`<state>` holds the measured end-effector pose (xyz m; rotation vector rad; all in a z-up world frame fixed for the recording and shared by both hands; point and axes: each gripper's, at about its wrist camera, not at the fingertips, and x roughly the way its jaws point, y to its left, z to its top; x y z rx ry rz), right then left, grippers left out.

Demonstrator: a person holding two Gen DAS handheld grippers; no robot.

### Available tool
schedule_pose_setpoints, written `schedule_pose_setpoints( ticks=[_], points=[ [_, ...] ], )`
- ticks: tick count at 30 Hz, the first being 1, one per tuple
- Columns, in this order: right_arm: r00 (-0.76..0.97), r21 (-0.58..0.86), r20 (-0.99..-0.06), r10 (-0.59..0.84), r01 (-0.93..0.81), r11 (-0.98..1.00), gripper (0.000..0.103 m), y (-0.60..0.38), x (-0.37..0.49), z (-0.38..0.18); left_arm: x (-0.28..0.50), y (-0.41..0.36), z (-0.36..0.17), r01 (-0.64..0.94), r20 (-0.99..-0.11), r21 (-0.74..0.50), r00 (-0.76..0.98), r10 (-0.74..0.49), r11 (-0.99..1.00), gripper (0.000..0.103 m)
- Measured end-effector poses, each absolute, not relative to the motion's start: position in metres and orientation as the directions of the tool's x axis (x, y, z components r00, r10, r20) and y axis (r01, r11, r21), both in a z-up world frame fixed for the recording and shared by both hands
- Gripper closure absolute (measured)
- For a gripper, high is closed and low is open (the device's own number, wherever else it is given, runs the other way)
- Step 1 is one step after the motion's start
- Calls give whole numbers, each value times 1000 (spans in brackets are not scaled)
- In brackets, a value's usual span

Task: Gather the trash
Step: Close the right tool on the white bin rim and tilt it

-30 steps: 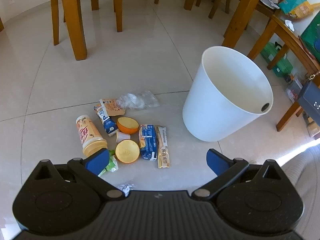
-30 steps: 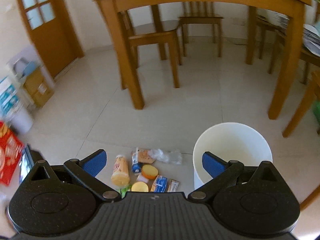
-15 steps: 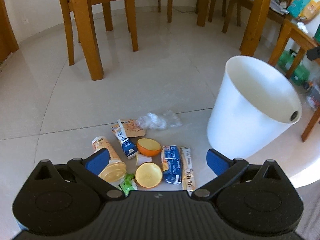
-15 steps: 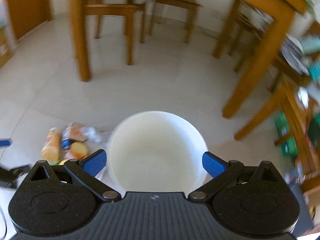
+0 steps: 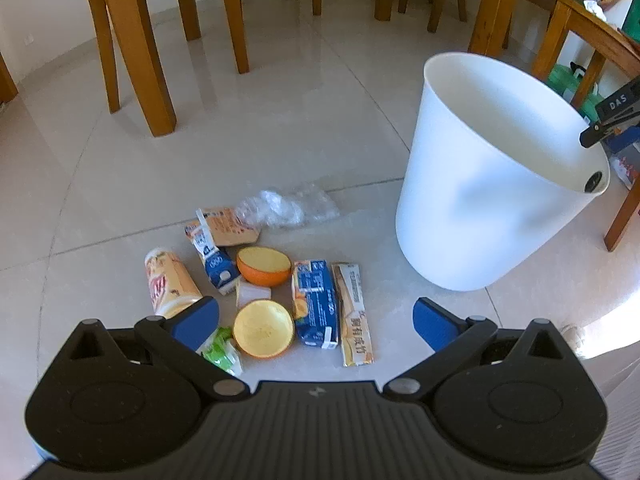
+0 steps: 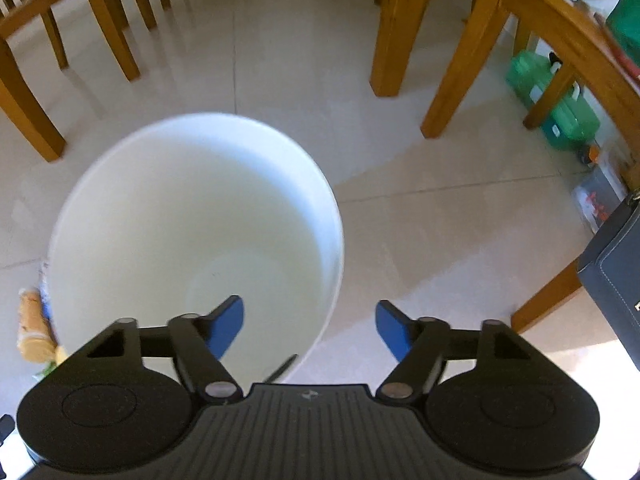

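Note:
A pile of trash lies on the tiled floor in the left wrist view: a tipped yellow cup [image 5: 172, 280], a blue carton [image 5: 218, 268], two orange halves [image 5: 264, 266] [image 5: 264, 328], a blue packet [image 5: 316, 292], a beige wrapper [image 5: 354, 314], a clear plastic bag [image 5: 288, 208] and a green wrapper [image 5: 222, 354]. My left gripper [image 5: 316, 320] hangs open just above the pile. To the right stands a white bin [image 5: 496, 184], nothing in it. My right gripper [image 6: 310, 328] is open astride the bin [image 6: 180, 220] rim, one finger inside, one outside.
Wooden chair and table legs [image 5: 156, 80] stand behind the pile and around the bin [image 6: 394, 28]. Green containers [image 6: 560, 104] sit under a table at the right. A dark blue box [image 6: 616, 264] is at the right edge.
My right gripper swung right and came down over the bin, its jaws narrowing around the rim. The left gripper's view tilted up from the pile and settled a little closer.

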<state>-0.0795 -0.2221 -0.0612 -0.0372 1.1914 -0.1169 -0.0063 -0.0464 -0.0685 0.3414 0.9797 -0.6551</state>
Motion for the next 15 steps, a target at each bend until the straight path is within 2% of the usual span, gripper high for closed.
schedule_pose_setpoints(
  ticks=[1,3,5,8,9,15],
  points=[
    [358,-107,-925,-126,72,992,36,-223,-77,-66,-7,-47,-71,654,-853,-23,381,-356,756,1],
    [342,-112,-931,-128,67,991,51,-224,-71,-75,-9,-48,-74,662,-858,-21,372,-353,749,1],
    [329,-102,-937,-120,72,992,57,-228,-68,-81,-10,-48,-78,668,-863,-23,363,-352,743,1],
    [310,-91,-944,-109,72,993,87,-231,-66,-86,-12,-48,-83,679,-871,-25,345,-350,733,1],
    [307,-90,-946,-107,71,993,90,-231,-64,-89,-12,-48,-84,684,-873,-27,339,-350,729,1],
    [323,-129,-935,-145,72,989,91,-233,-50,-94,-11,-47,-89,694,-879,-24,328,-346,719,1]
  ],
)
